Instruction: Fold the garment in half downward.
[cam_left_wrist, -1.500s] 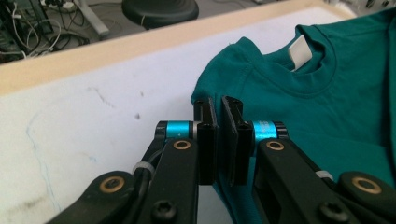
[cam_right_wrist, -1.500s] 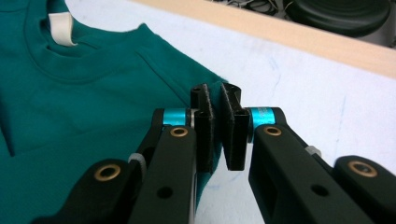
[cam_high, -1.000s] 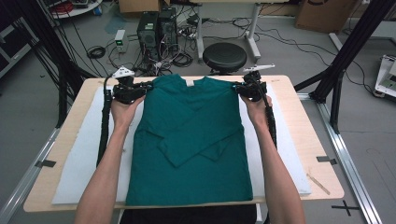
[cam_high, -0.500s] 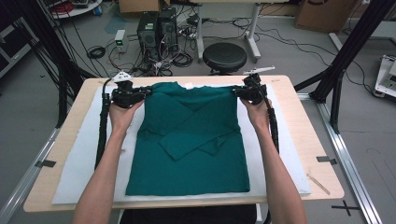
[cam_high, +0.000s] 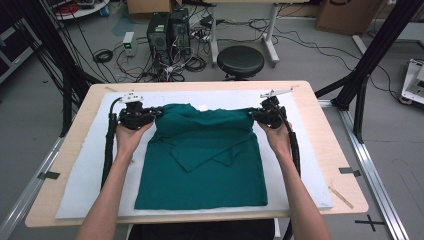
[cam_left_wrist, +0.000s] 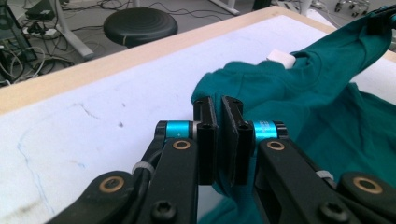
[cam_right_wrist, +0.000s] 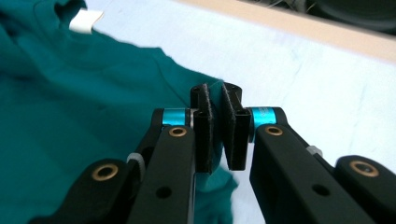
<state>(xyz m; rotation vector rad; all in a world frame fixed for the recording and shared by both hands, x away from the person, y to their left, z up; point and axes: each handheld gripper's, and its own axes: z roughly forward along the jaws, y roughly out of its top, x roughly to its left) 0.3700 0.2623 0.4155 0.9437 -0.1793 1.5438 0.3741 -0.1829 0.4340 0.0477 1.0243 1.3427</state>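
No lettering, brand name or number can be read on anything here. The small white tag (cam_high: 202, 107) at the collar of the dark green cotton shirt (cam_high: 205, 165), upper middle of the high view, looks blank from this distance, and the brown cardboard box (cam_high: 345, 15) at the upper right edge shows only a dark smudge of print, too blurred to make out. A black tape cross (cam_high: 368, 221) is stuck on the grey floor, lower right.

light: even, soft | shadows: faint | gripper views: near parts blurred
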